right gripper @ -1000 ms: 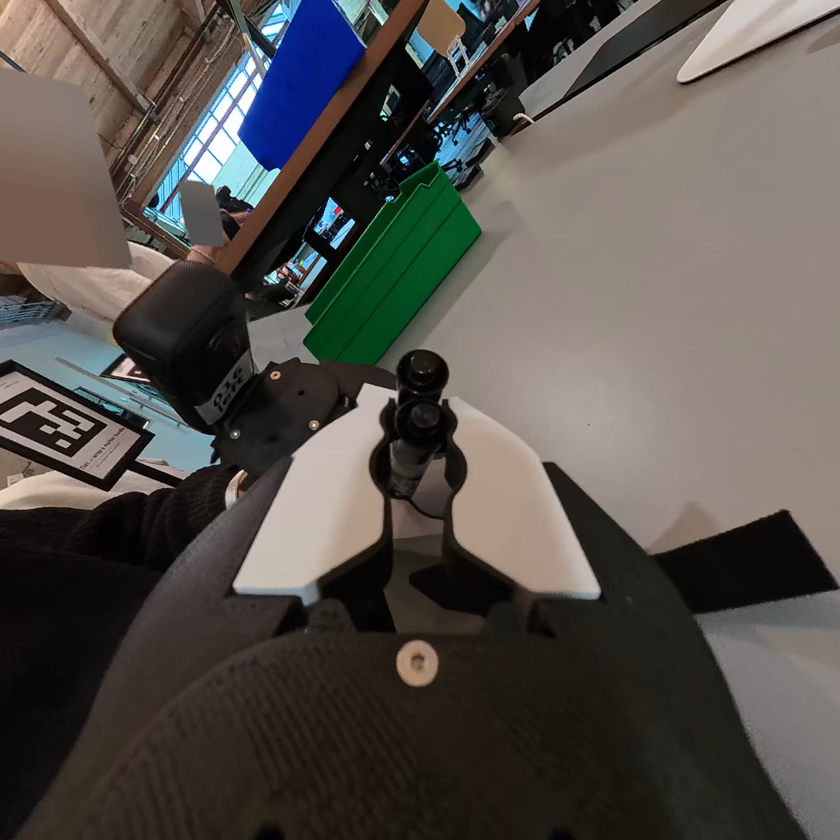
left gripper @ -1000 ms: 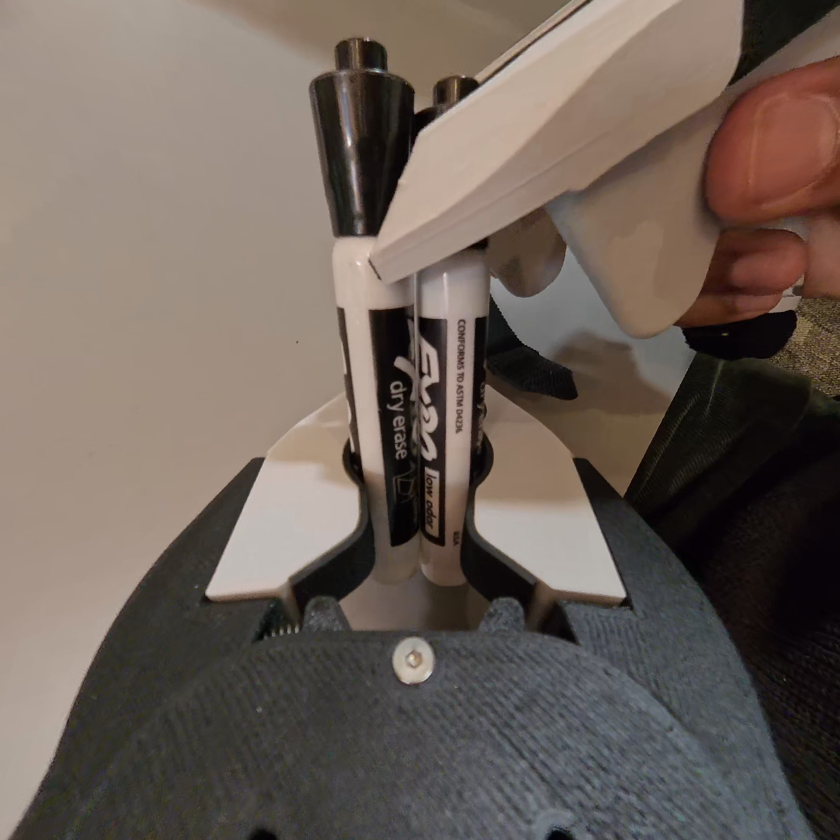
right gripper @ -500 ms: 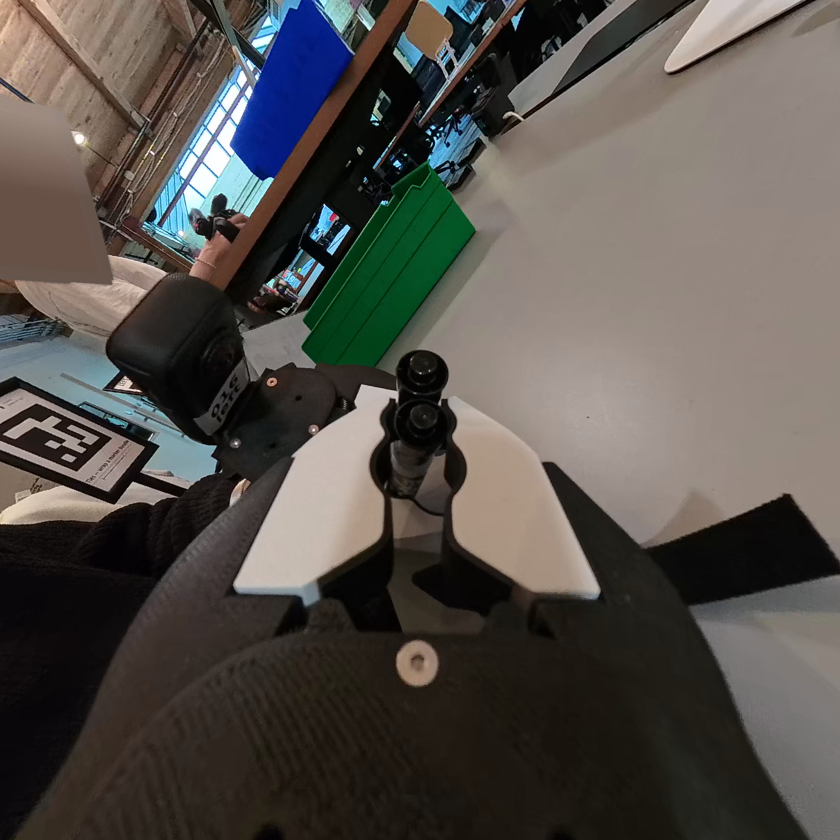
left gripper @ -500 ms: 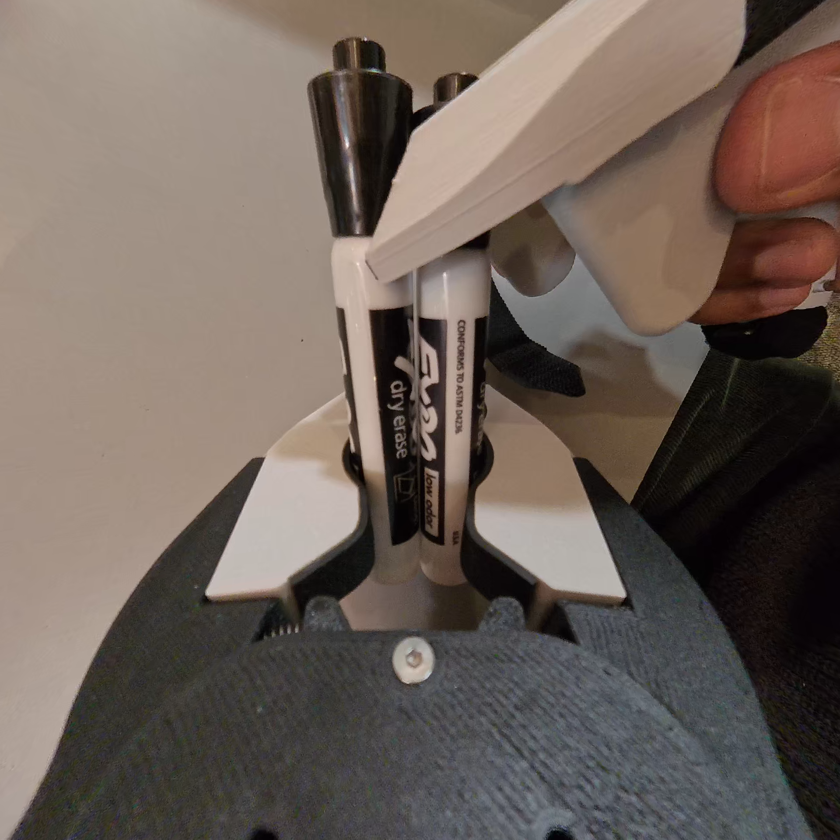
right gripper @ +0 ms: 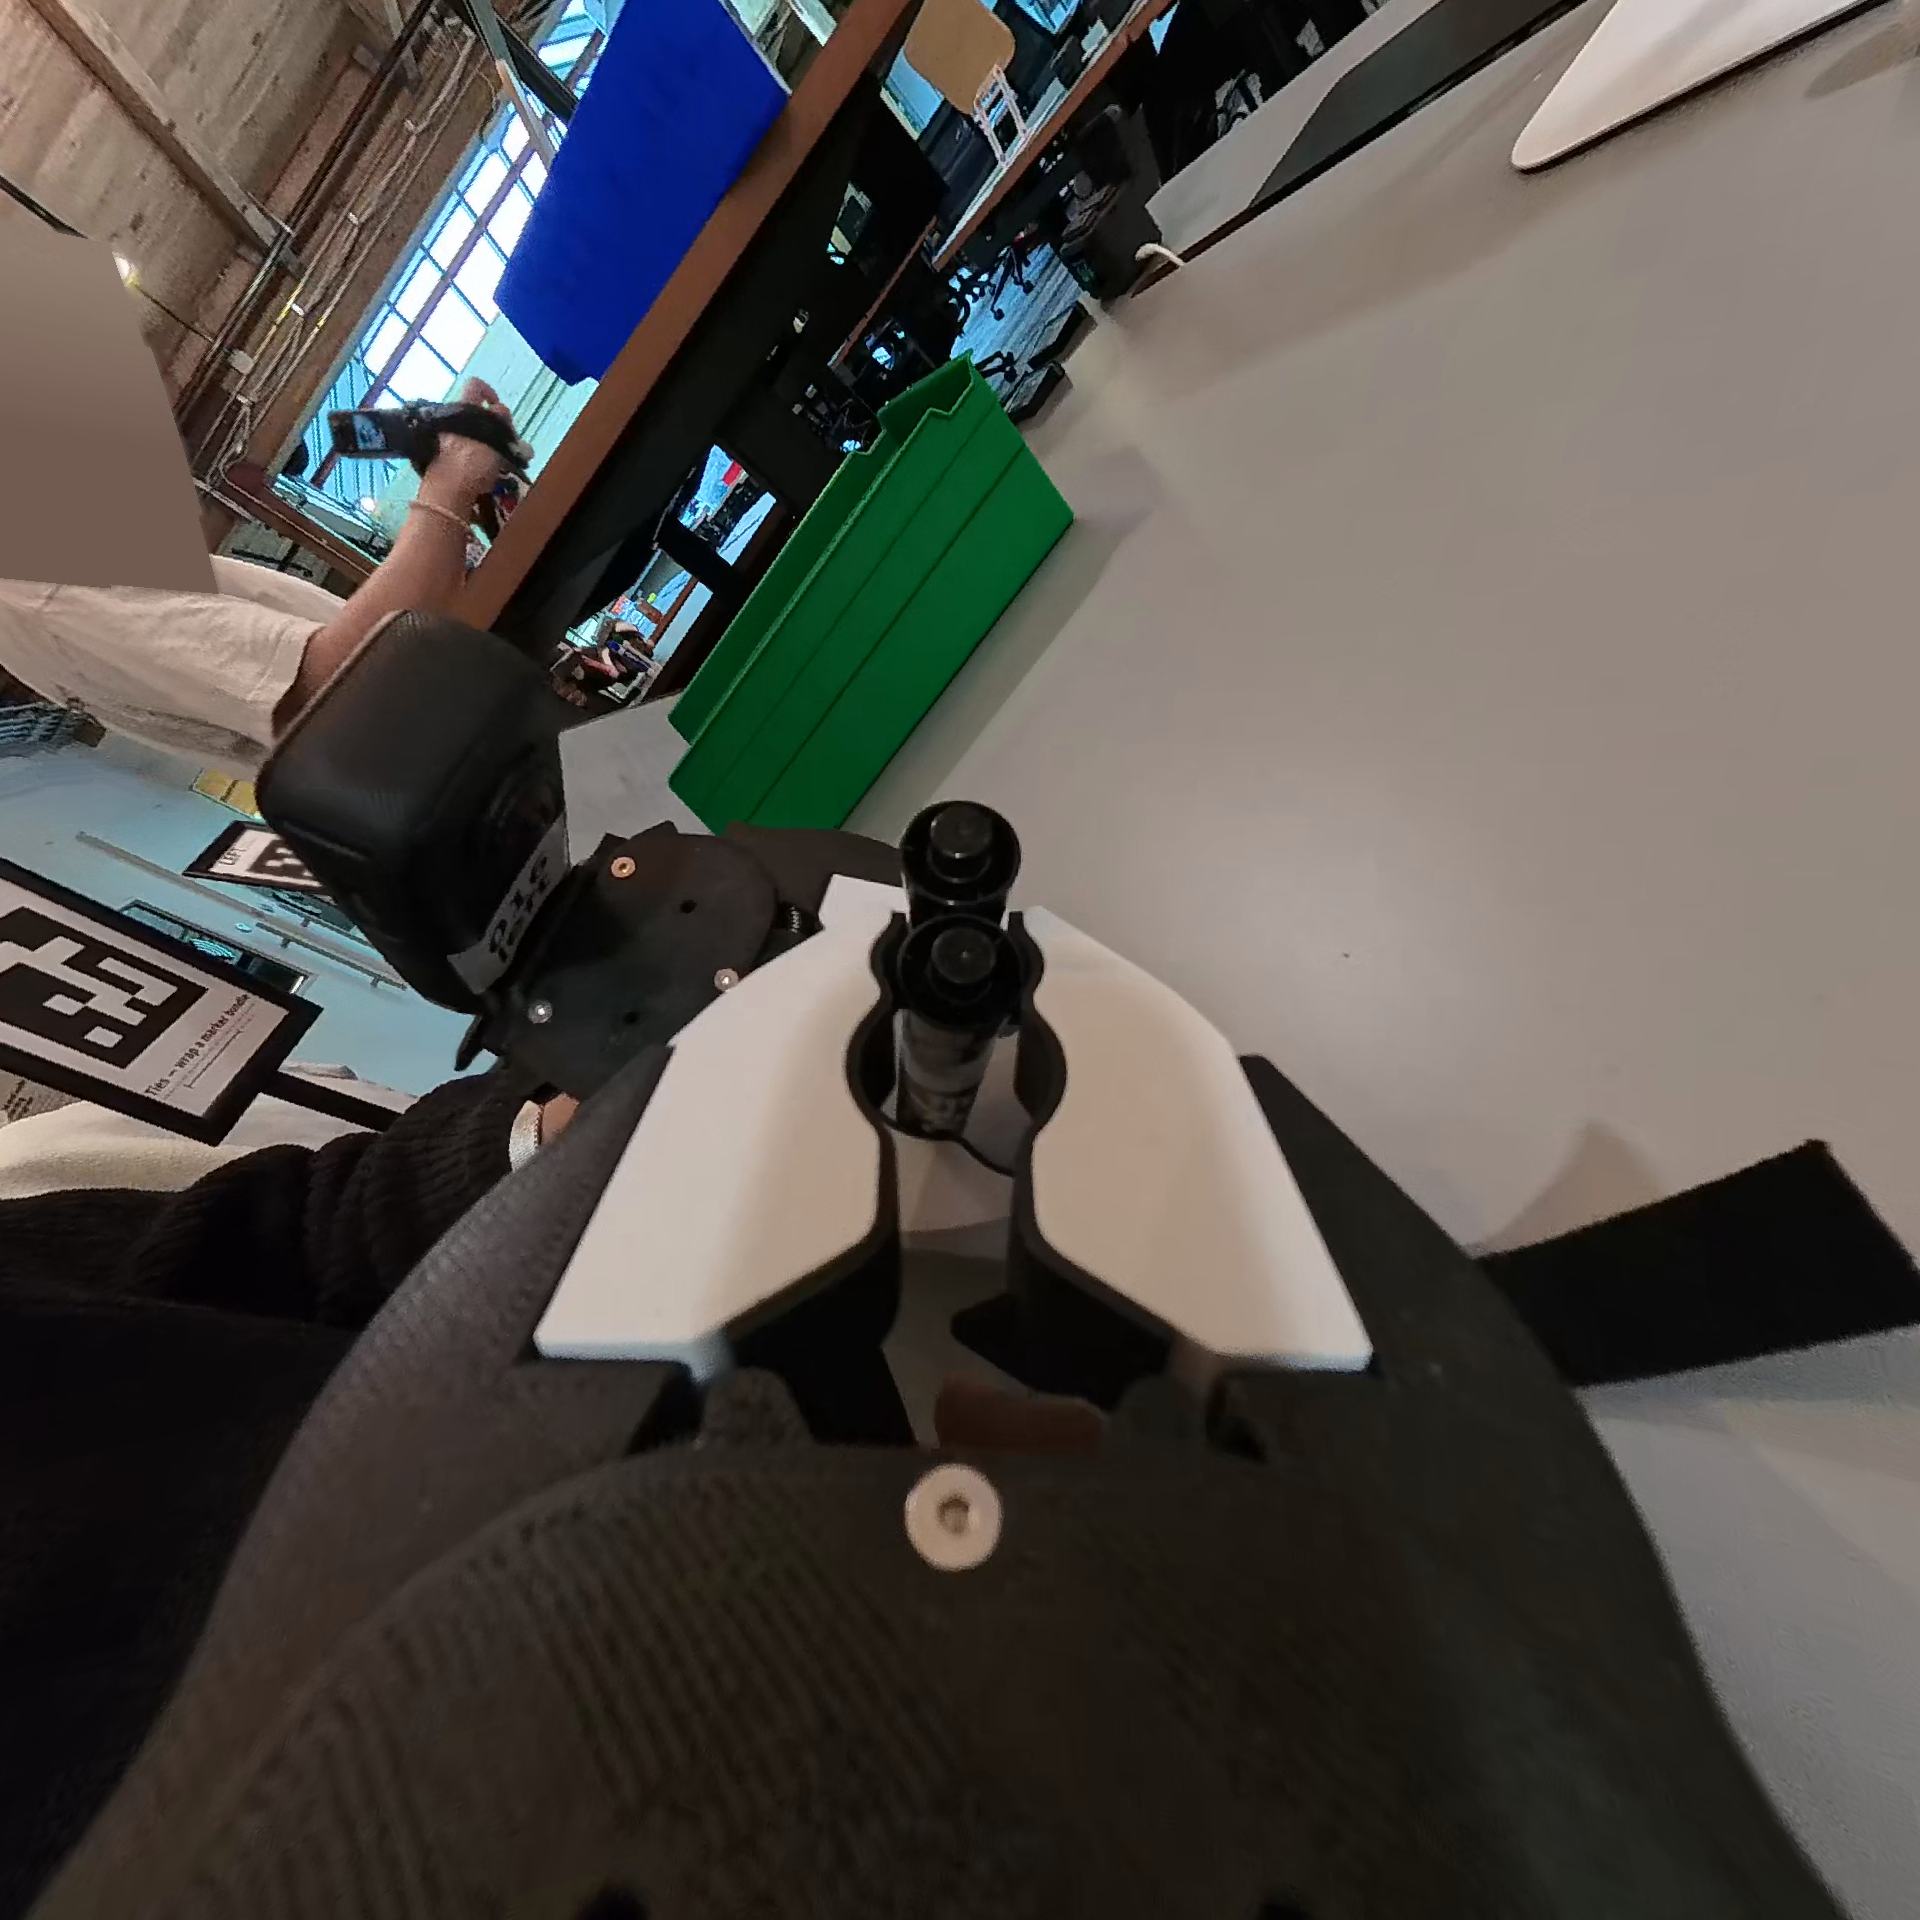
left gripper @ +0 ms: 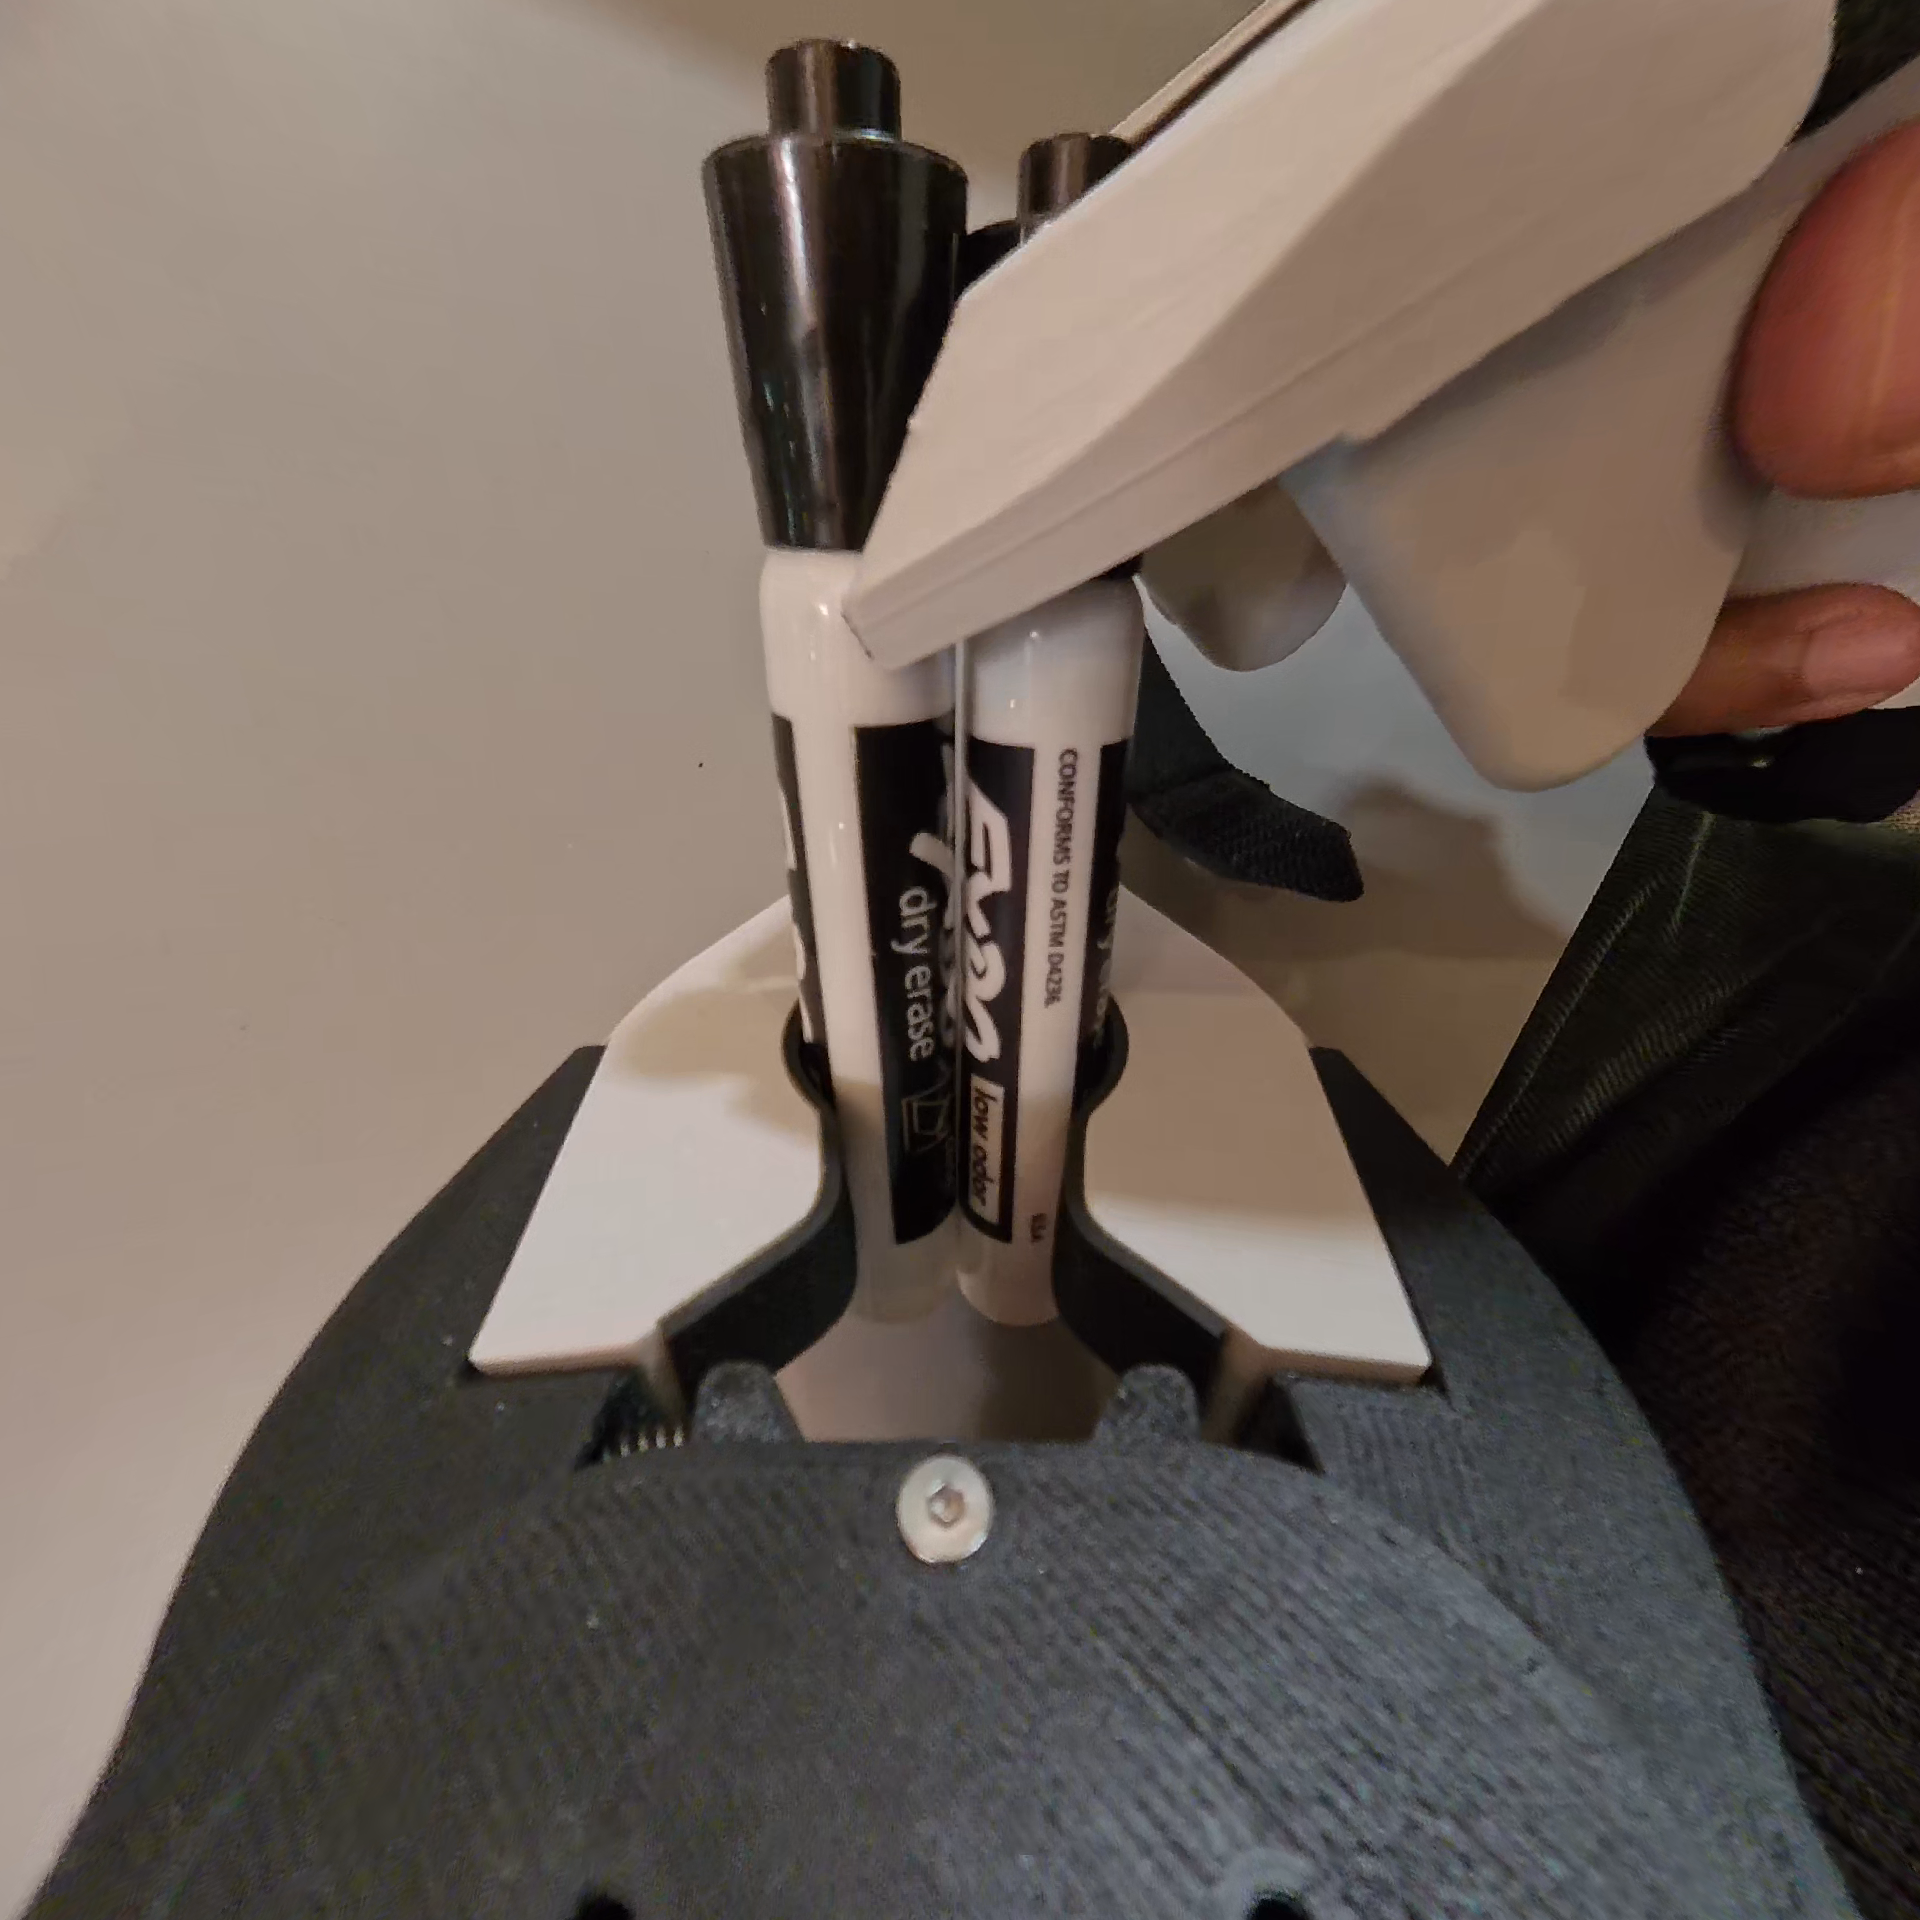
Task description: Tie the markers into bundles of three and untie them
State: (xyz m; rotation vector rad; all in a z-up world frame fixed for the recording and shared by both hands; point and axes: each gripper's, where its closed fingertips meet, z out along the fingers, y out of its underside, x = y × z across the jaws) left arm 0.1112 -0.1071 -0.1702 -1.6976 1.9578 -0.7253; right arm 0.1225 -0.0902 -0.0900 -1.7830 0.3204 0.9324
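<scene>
A bundle of dry-erase markers (left gripper: 862,831) with white barrels and black caps stands upright between my left gripper's (left gripper: 956,1039) jaws, which are shut on the barrels. My right gripper's white fingers (left gripper: 1195,395) come in from the upper right and clamp the cap ends. In the right wrist view my right gripper (right gripper: 956,971) is shut on the markers (right gripper: 958,852), seen end-on. A black strap (left gripper: 1247,831) runs out to the right from behind the markers and also shows in the right wrist view (right gripper: 1714,1268). The third marker is mostly hidden.
The grey table (right gripper: 1455,623) stretches ahead. Stacked green bins (right gripper: 873,613) stand at its far edge, and a white tray (right gripper: 1662,73) lies at the top right. The left gripper's body (right gripper: 468,831) is to the left. A person stands in the background. The tips of one gripper are about 8 cm away from the tips of the other.
Both grippers keep their hold on the markers and have barely shifted. The person in the background has raised an arm.
</scene>
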